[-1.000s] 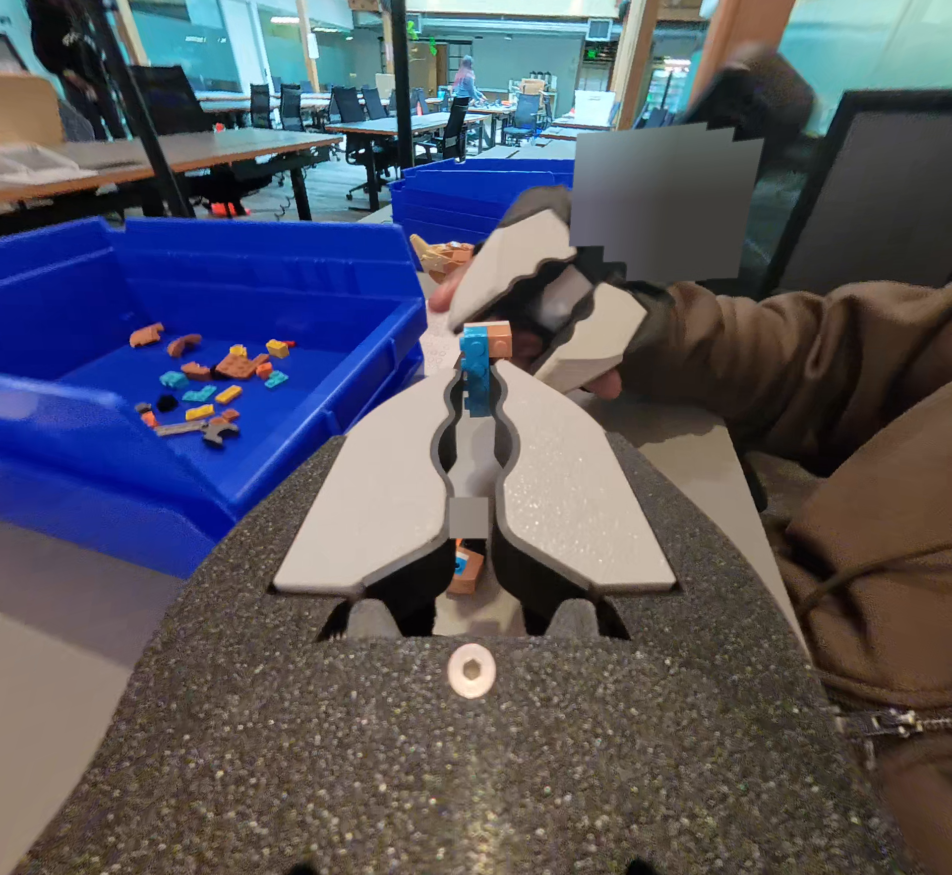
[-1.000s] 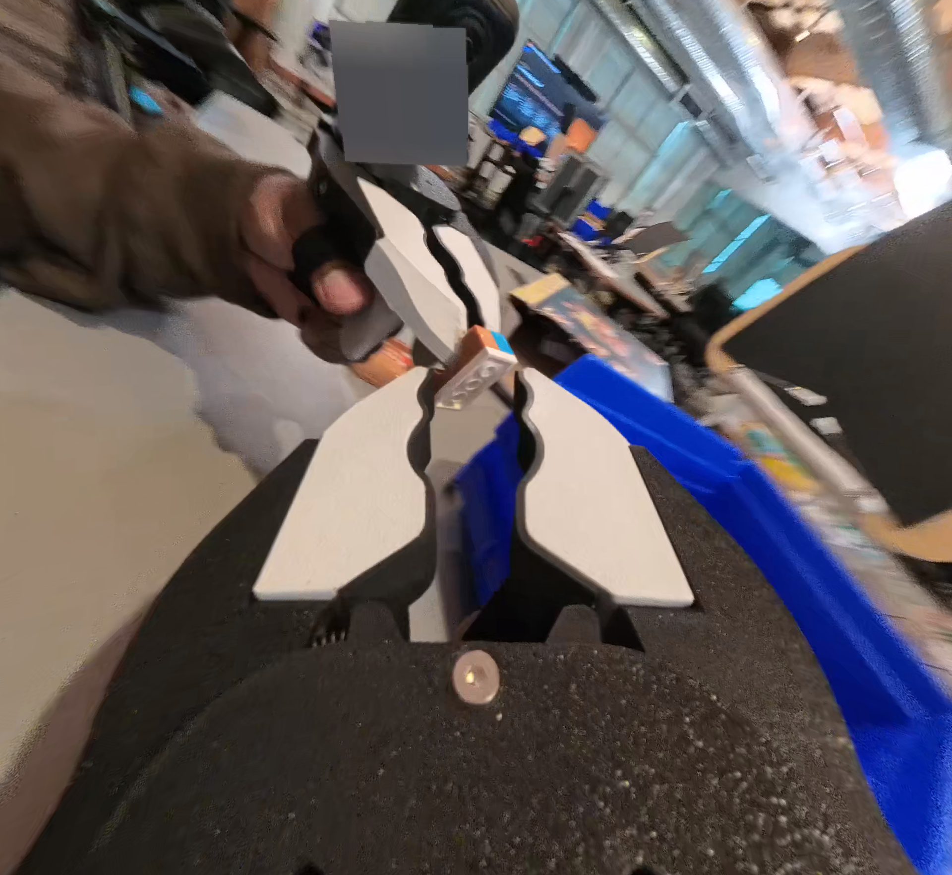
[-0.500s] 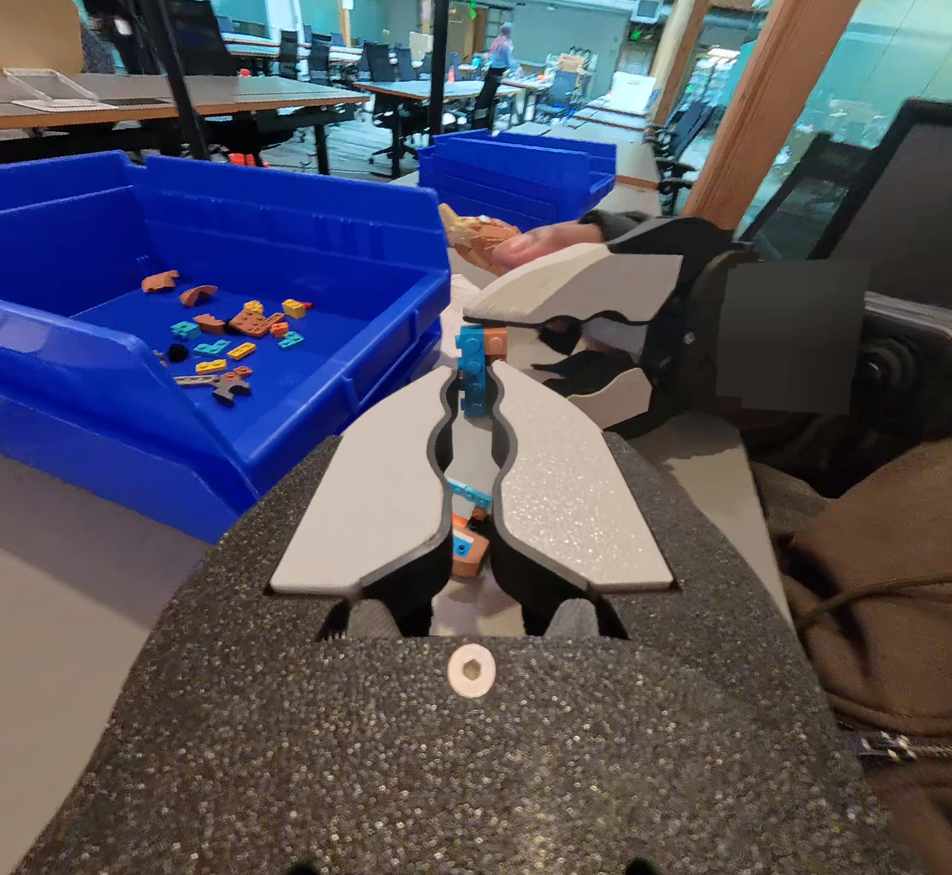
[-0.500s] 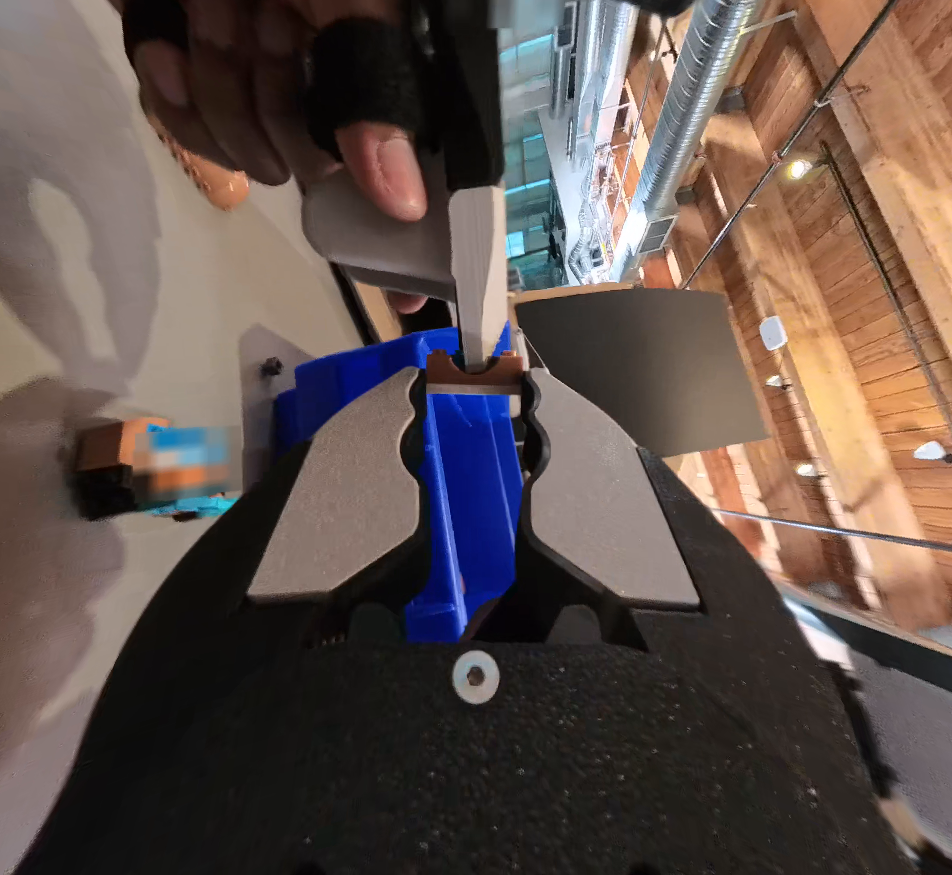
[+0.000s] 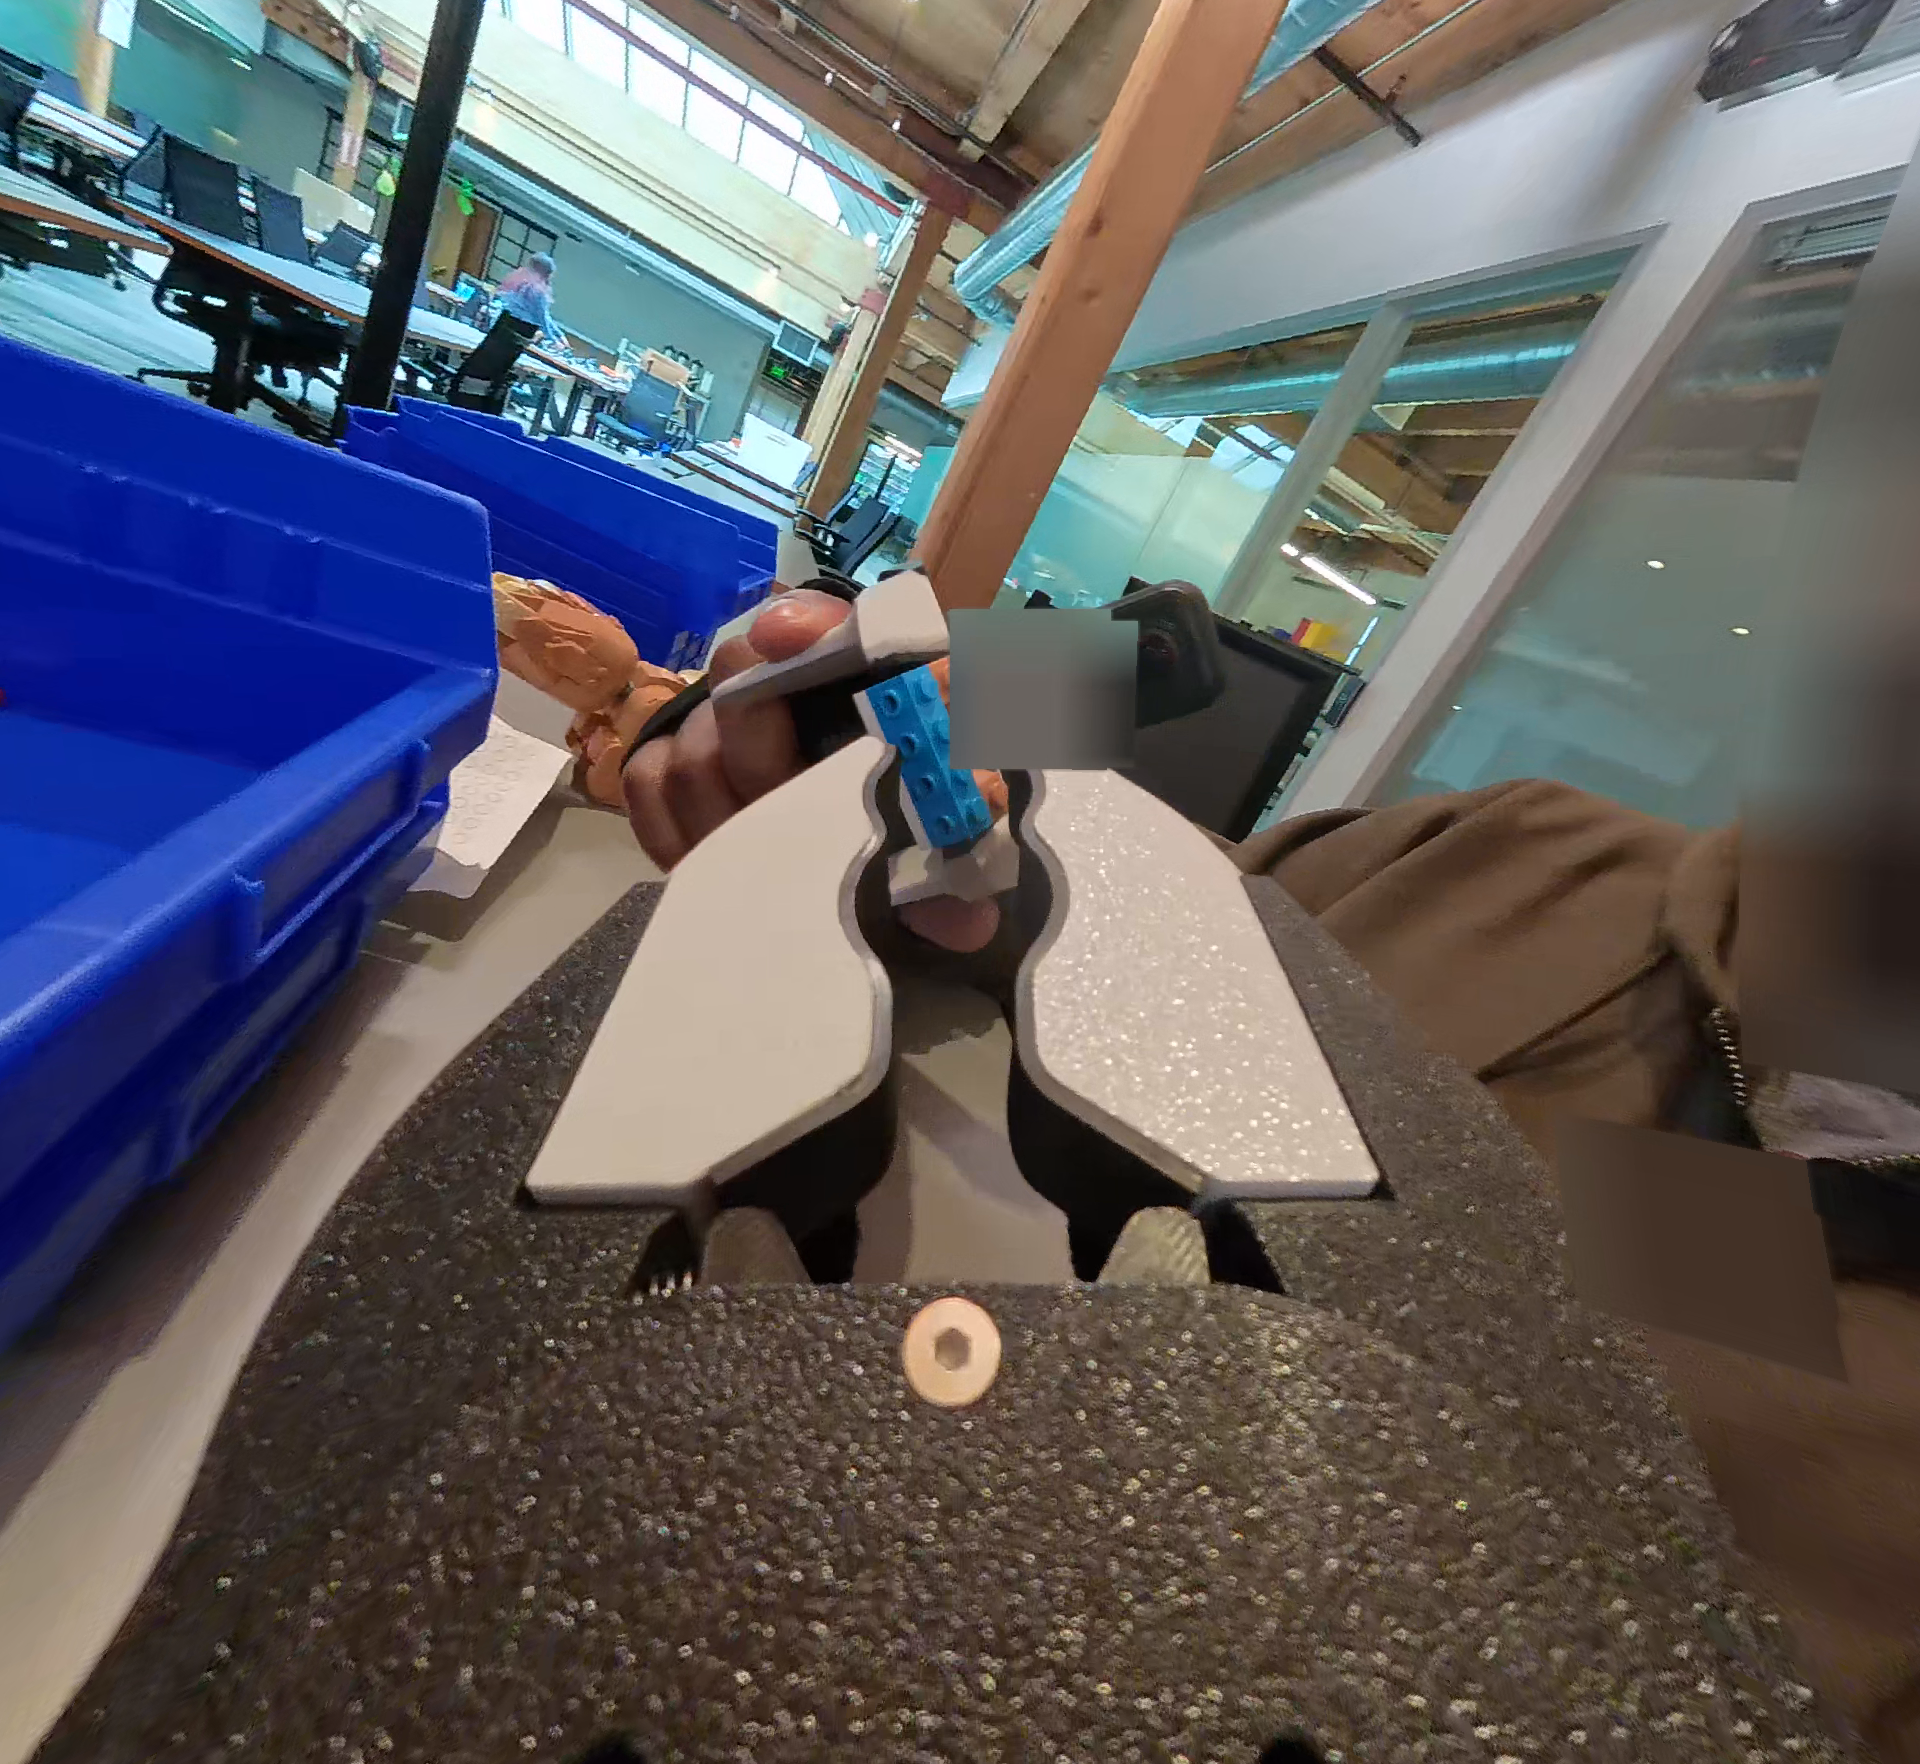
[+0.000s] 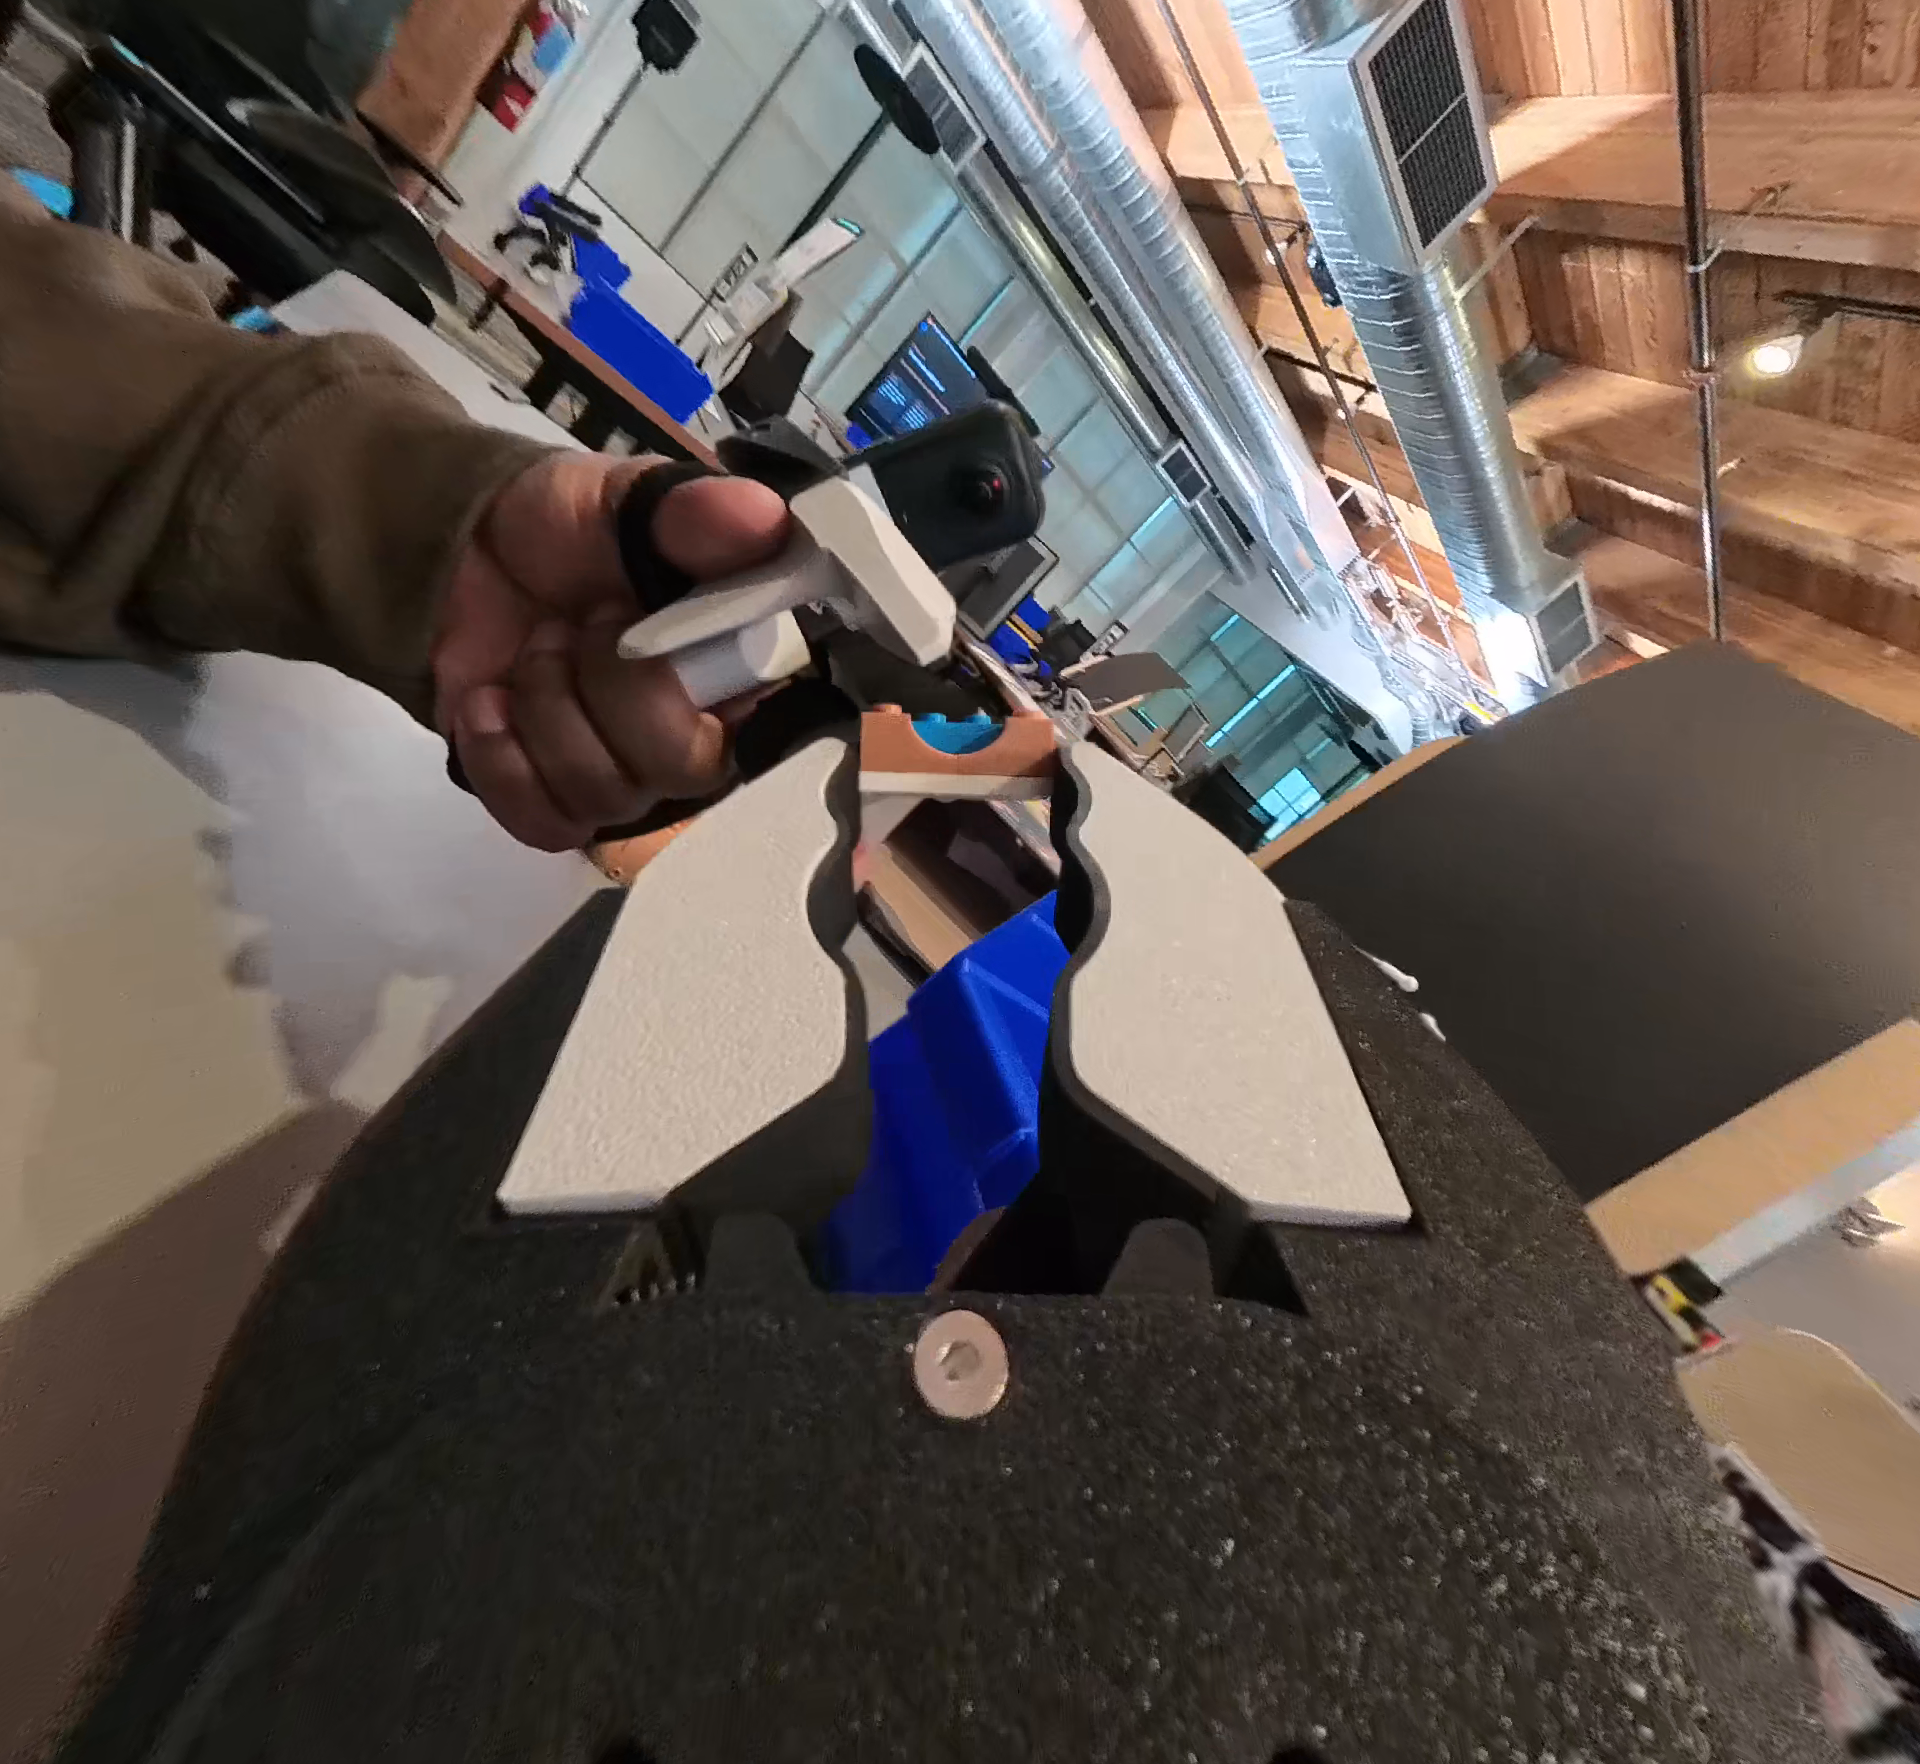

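While both tools meet up in the air, the right gripper [image 6: 956,758] pinches a brown arch brick [image 6: 1029,746] tight between its tips. A blue brick [image 5: 920,748] with bumps sits between the tips of the left gripper [image 5: 945,769]. I cannot tell if that one squeezes it, as the gap looks wide. Held off the table, the little build is easy for both to reach. Below is a grey table [image 5: 488,976] with a big blue bin [image 5: 260,706] and a brown toy [image 5: 592,675]. Around it is a large office with wooden beams, silver pipes and glass walls.
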